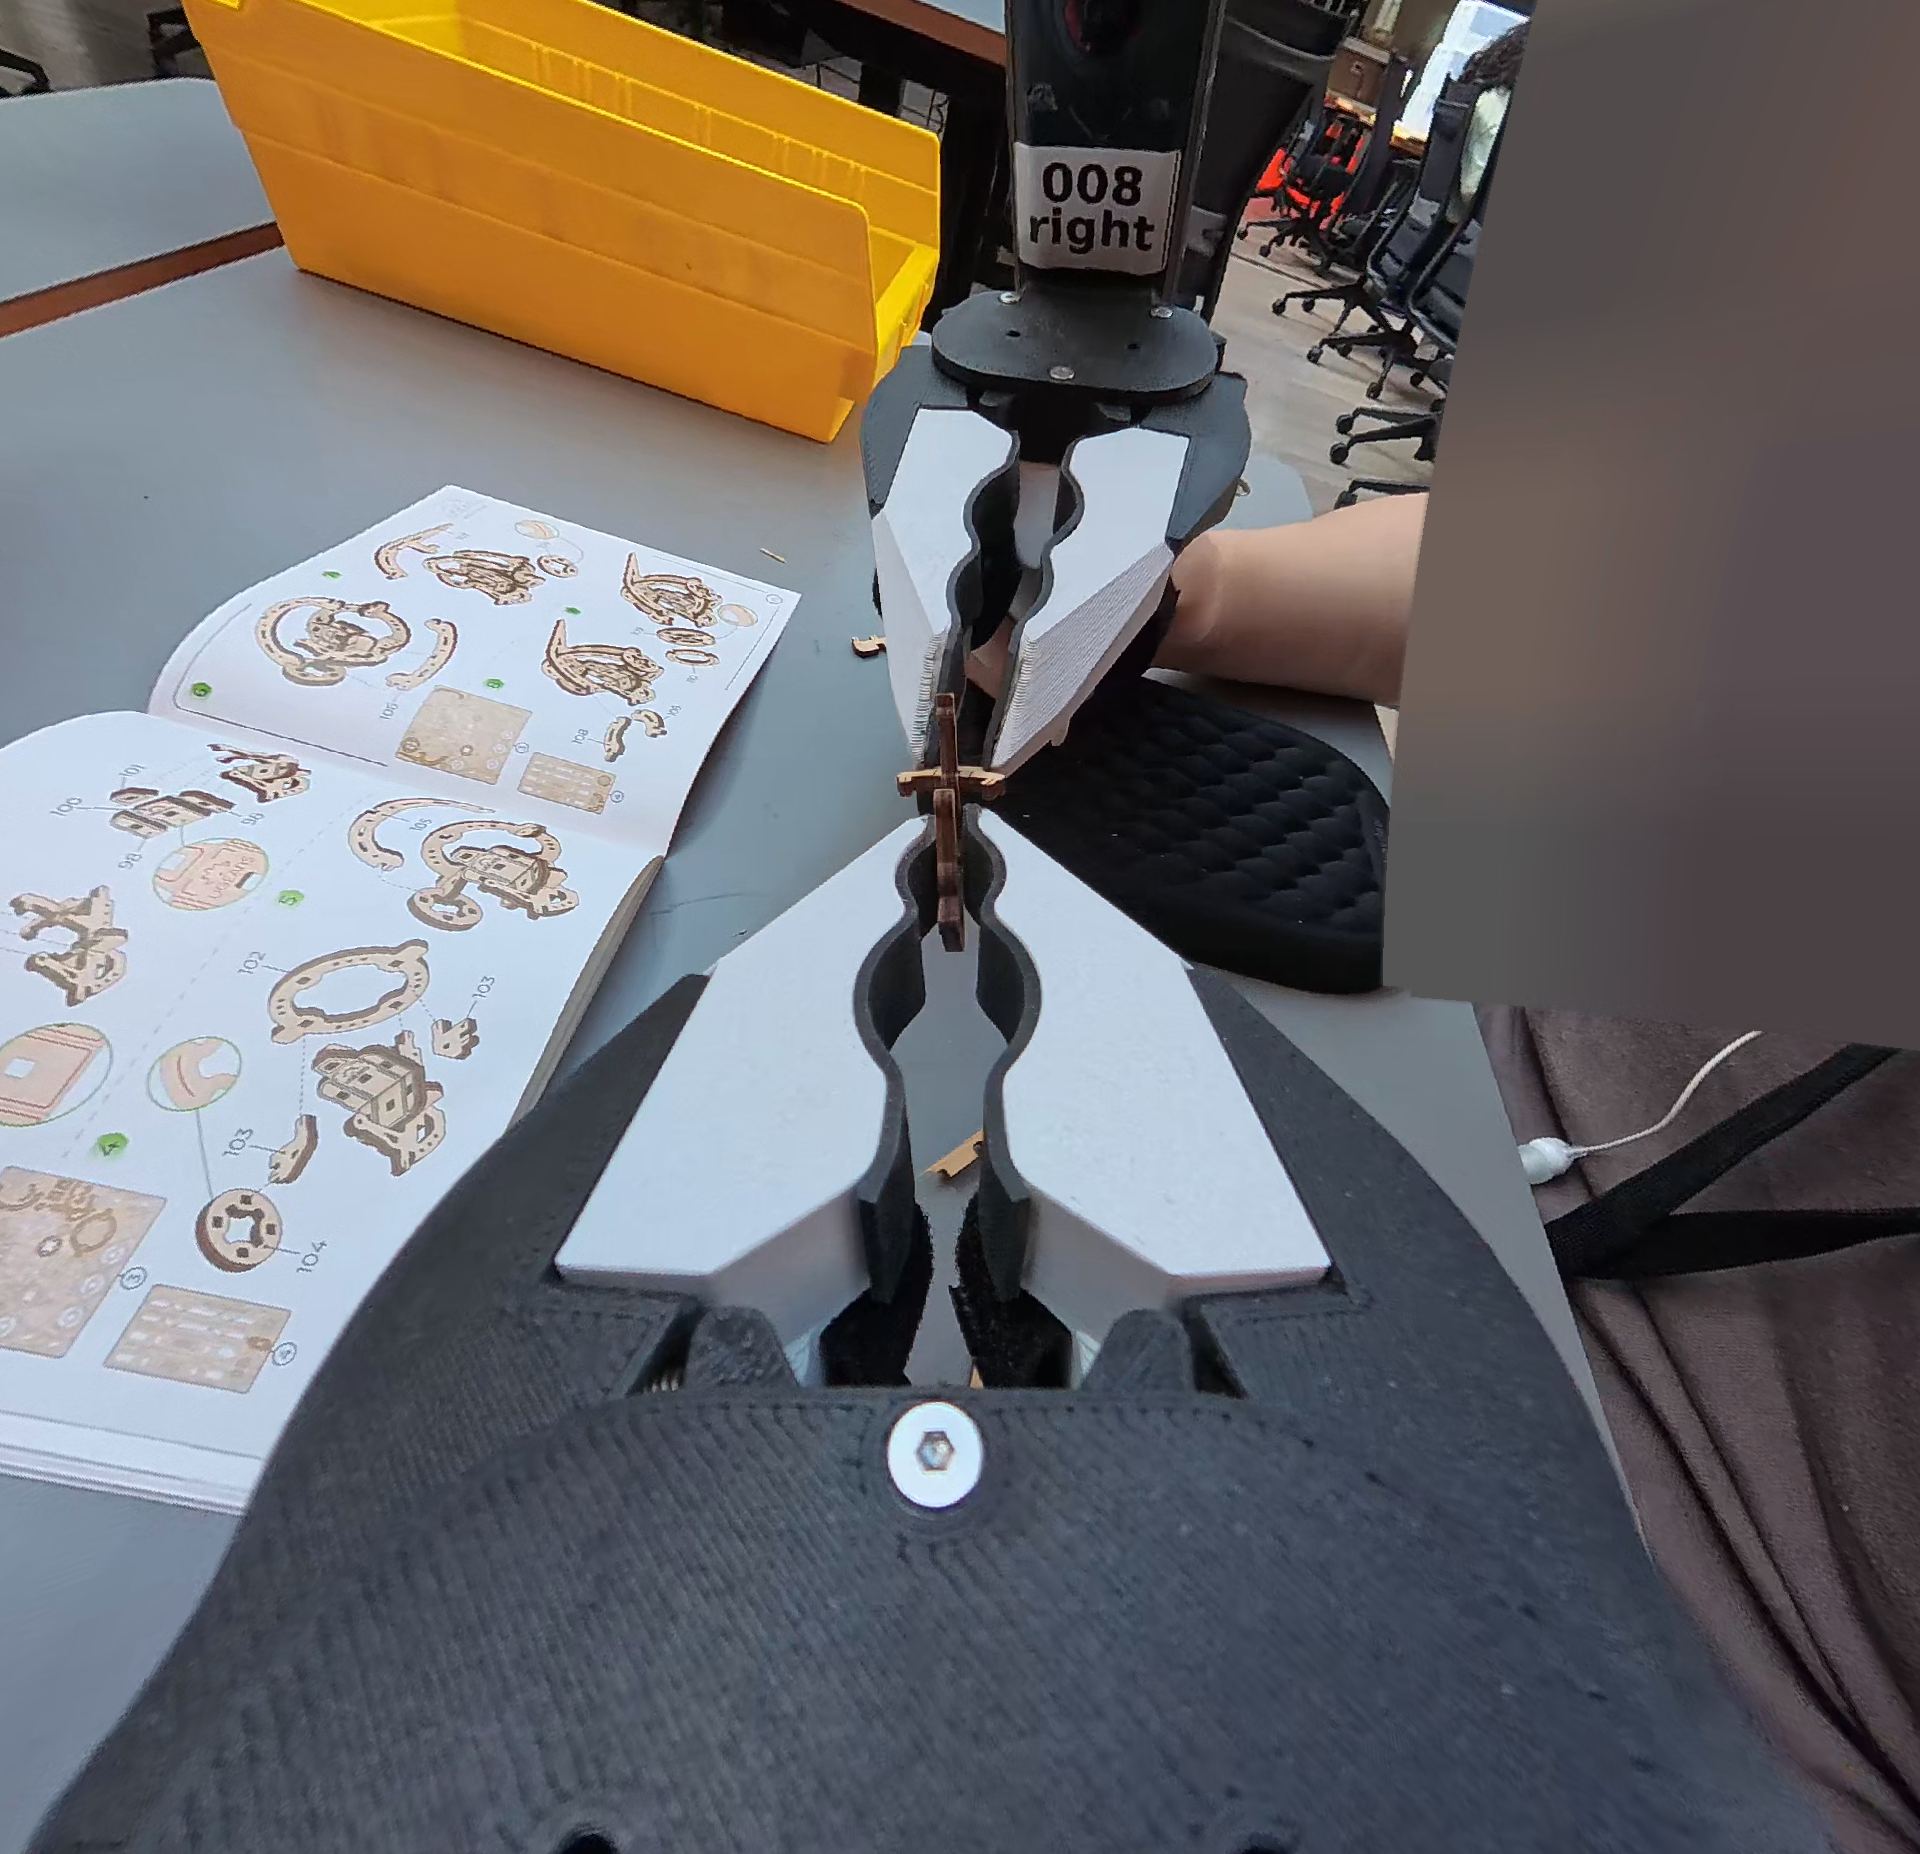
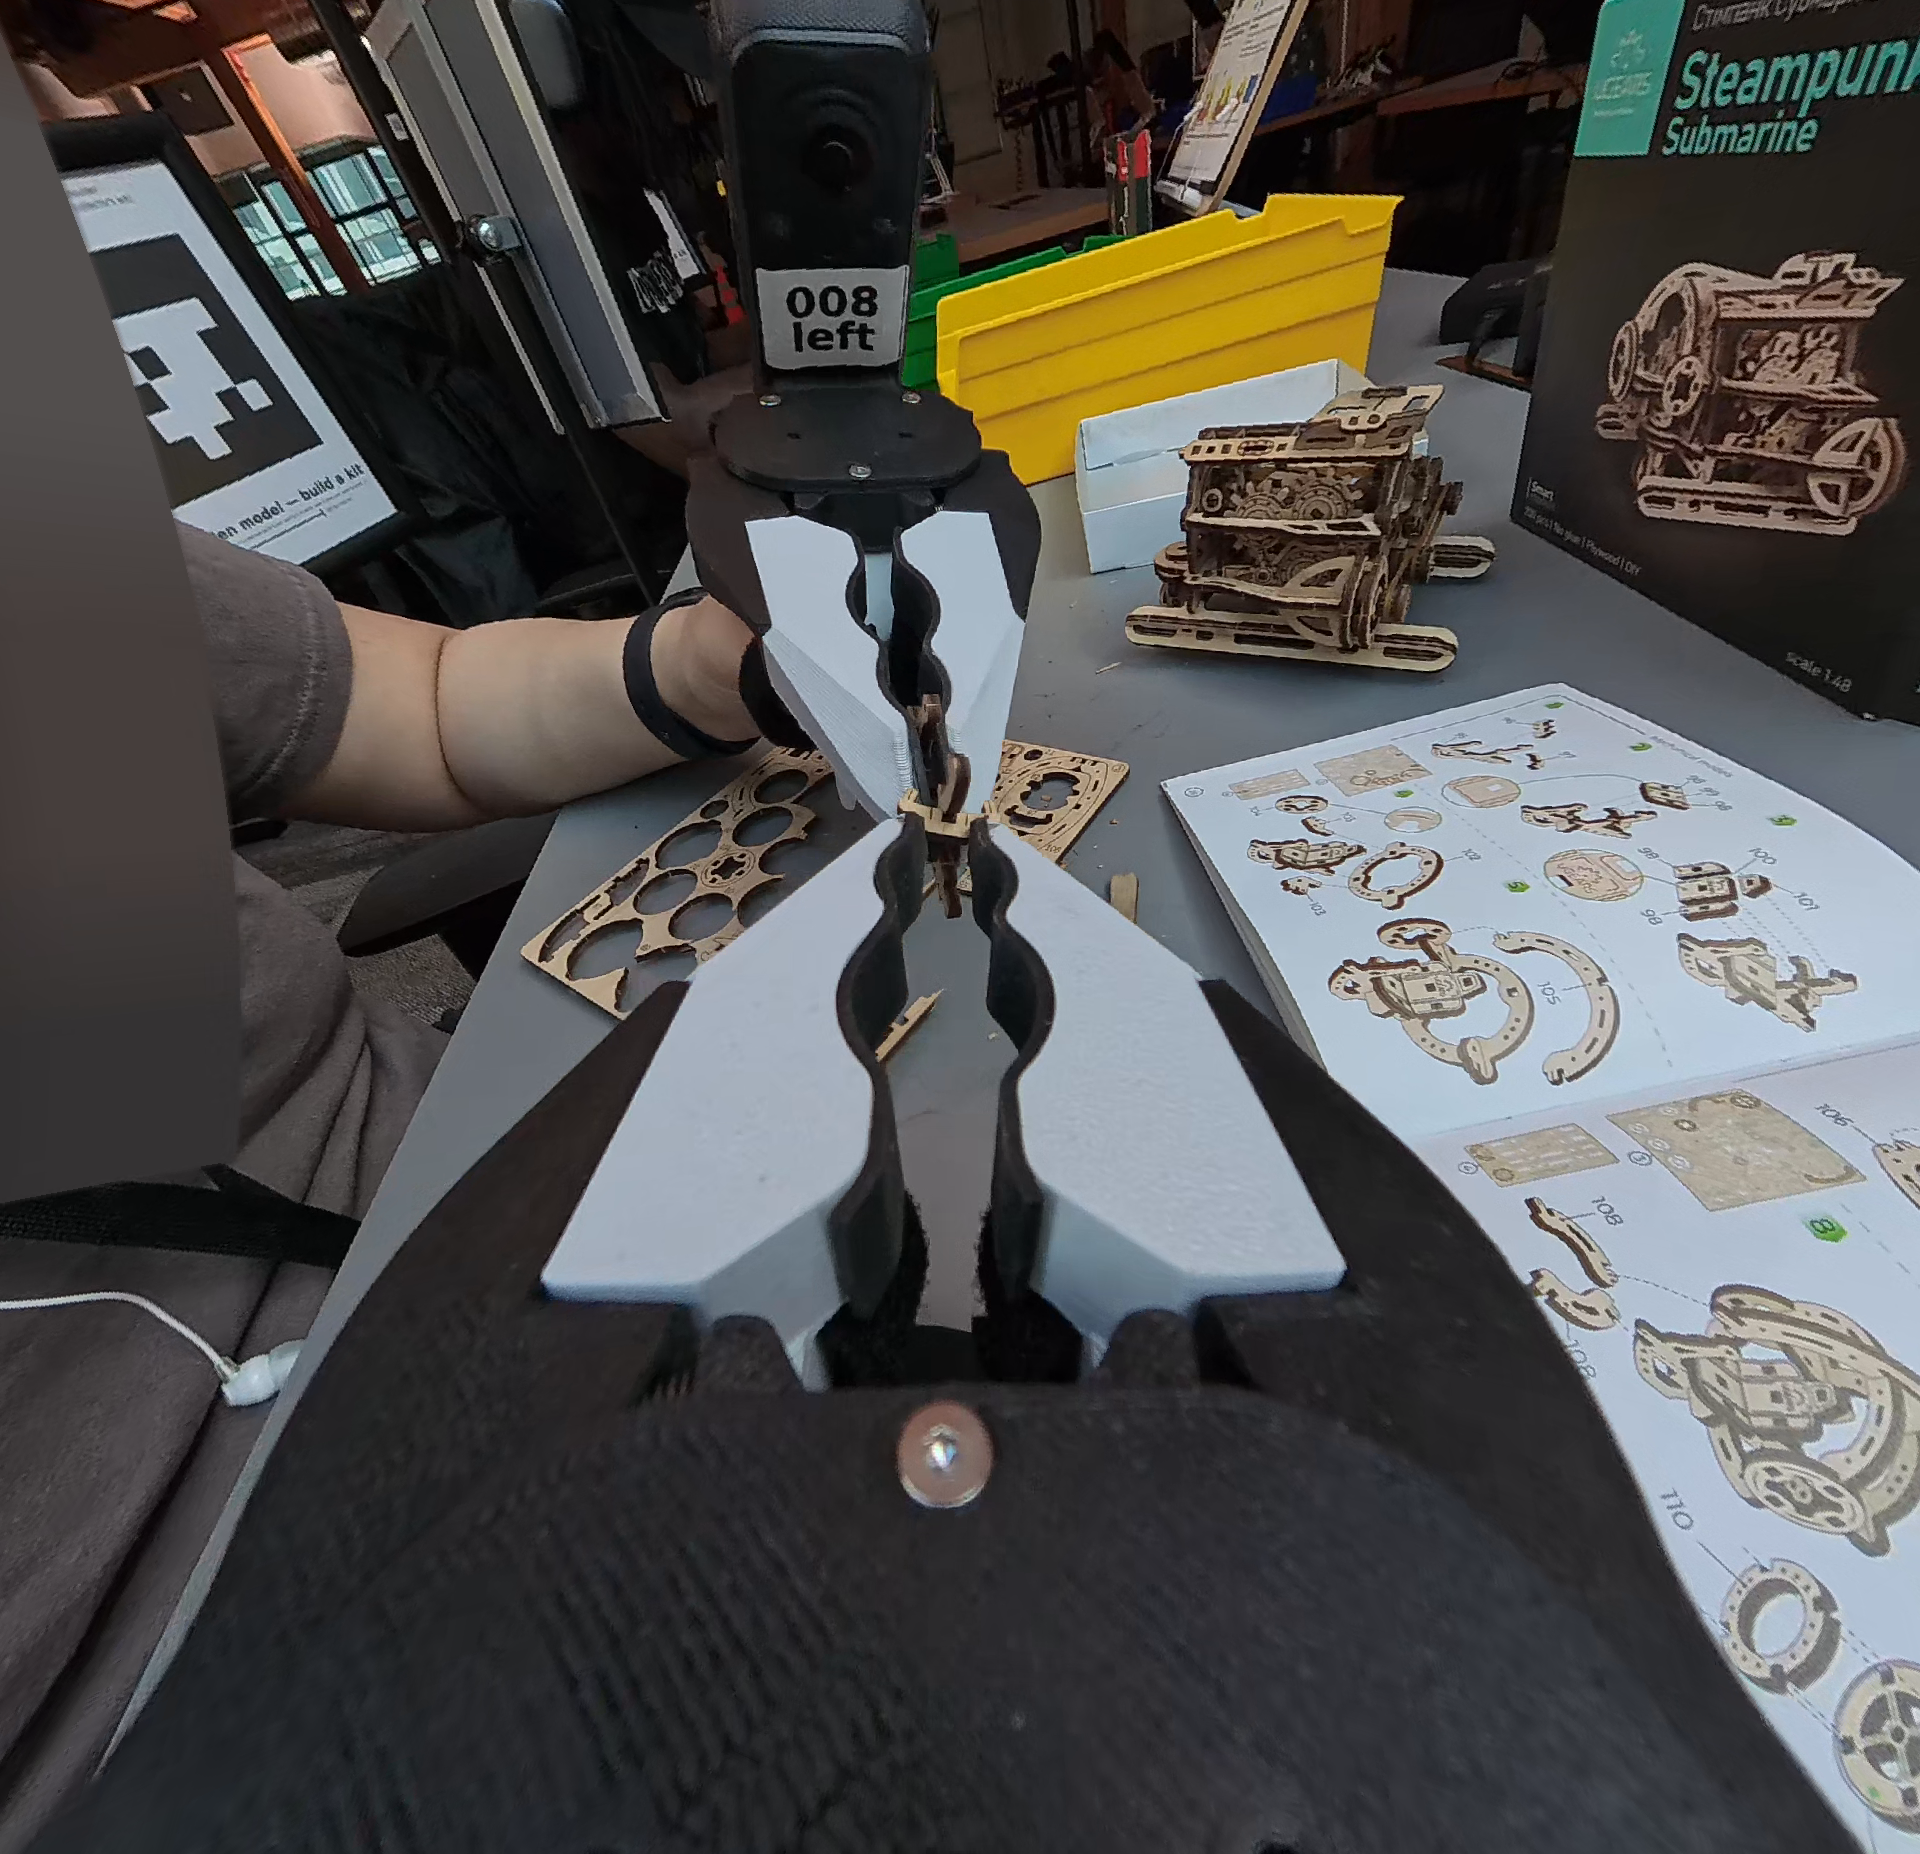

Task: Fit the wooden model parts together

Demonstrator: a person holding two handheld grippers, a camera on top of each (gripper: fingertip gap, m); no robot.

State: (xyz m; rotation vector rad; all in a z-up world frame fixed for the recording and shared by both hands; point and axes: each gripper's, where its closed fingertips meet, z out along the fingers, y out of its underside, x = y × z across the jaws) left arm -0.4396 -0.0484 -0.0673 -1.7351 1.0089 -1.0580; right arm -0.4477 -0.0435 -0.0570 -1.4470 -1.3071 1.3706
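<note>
My left gripper (image 1: 948,833) is shut on a thin dark wooden part (image 1: 950,895) held edge-on between its tips. My right gripper (image 1: 961,739) faces it tip to tip, tilted down from above, and is shut on another small wooden part. The two parts meet in a cross-shaped joint (image 1: 951,781) between the tips, above the grey table (image 1: 790,765). In the right wrist view my right gripper (image 2: 943,838) grips its part (image 2: 948,874), and the left gripper (image 2: 930,781) holds a wavy-edged part (image 2: 932,734) against it. How deeply the parts are seated is hidden.
An open instruction booklet (image 1: 312,869) (image 2: 1558,973) lies on the table. A yellow bin (image 1: 582,194) (image 2: 1164,339) stands behind. A punched wooden sheet (image 2: 686,890), a built wooden model (image 2: 1299,537), a white box (image 2: 1132,495) and the kit box (image 2: 1745,350) are nearby. A black pad (image 1: 1195,828) lies under the person's arm (image 1: 1299,599). My two grippers' fingertips are within a few centimetres of each other.
</note>
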